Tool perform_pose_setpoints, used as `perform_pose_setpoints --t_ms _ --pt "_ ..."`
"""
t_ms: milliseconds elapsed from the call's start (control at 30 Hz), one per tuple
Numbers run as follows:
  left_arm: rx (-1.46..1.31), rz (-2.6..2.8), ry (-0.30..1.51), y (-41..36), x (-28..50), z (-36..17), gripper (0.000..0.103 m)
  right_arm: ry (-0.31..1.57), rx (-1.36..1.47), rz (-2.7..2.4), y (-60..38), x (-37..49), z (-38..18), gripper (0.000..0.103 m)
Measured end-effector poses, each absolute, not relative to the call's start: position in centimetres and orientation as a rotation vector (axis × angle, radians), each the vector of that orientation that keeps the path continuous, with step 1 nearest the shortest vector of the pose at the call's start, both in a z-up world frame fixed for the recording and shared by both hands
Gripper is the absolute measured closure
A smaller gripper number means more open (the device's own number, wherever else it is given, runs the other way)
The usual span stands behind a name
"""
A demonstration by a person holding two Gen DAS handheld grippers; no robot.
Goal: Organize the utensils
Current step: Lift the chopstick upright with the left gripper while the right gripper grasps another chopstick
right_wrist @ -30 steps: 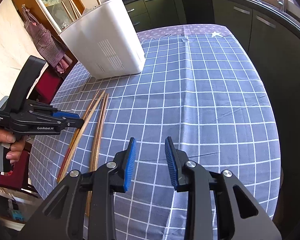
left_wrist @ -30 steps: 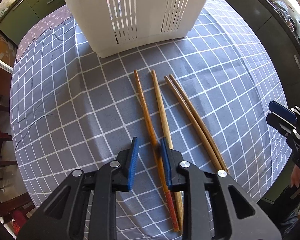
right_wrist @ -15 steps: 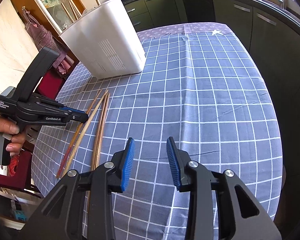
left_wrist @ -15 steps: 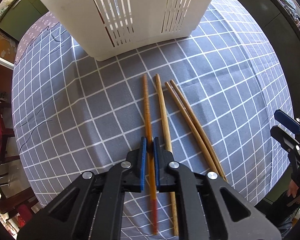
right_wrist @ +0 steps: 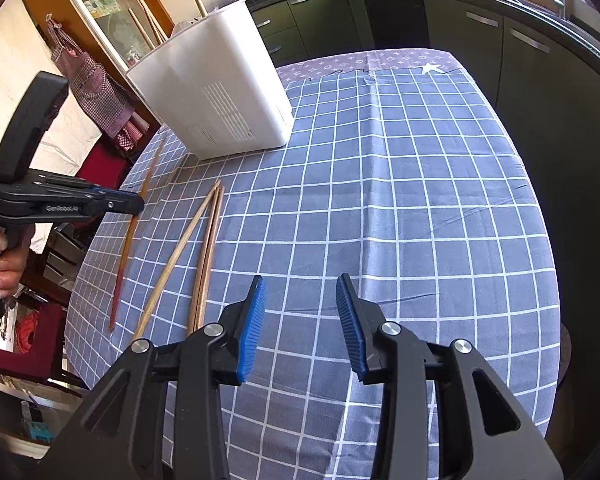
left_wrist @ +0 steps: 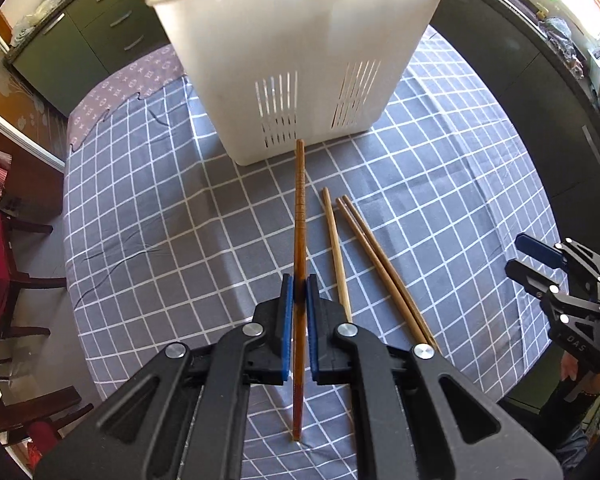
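Clamping a chopstick, left hand-held gripper; right hand-held gripper apart, empty.

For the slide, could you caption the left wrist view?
Left gripper clamps one reddish chopstick before the white utensil basket; three chopsticks remain on the checked tablecloth.

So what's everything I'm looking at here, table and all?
held chopstick: one, reddish brown, clamped in the left hand-held gripper, pointing toward the holder
loose chopsticks: three, light to mid brown, lying side by side on the cloth
utensil holder: one, white, slotted, upright at the far end, sticks already poking out of it
tablecloth: one, grey-blue with white grid, covering the table
cabinets: dark green, behind the table
left hand-held gripper: black, blue pads, shut on the chopstick
right hand-held gripper: black, blue pads, open, nothing between them
hand: one, on the left gripper's handle
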State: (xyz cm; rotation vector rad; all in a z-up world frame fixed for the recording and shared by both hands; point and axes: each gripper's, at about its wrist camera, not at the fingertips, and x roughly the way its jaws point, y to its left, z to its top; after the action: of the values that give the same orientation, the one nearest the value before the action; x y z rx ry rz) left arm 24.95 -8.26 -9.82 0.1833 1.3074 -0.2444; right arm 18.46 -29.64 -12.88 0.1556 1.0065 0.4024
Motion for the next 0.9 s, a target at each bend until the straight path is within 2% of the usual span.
perform_pose_setpoints --t_ms 367,600,900 --pt "0.155 -0.268 1.137 -4.2 19.0 -3.1 0.097 1.008 0.121 0.413 -28.3 18.0 -12.8 0.066" --pt "0.155 -0.286 1.104 -3.9 17.5 -2.1 0.097 1.058 0.025 0.440 -25.7 19.6 -12.6 0.066" --pt "0.165 -0.301 1.084 -3.9 16.3 -1.7 0.097 1.224 -0.167 0.520 -19.3 24.0 -13.8 0.069"
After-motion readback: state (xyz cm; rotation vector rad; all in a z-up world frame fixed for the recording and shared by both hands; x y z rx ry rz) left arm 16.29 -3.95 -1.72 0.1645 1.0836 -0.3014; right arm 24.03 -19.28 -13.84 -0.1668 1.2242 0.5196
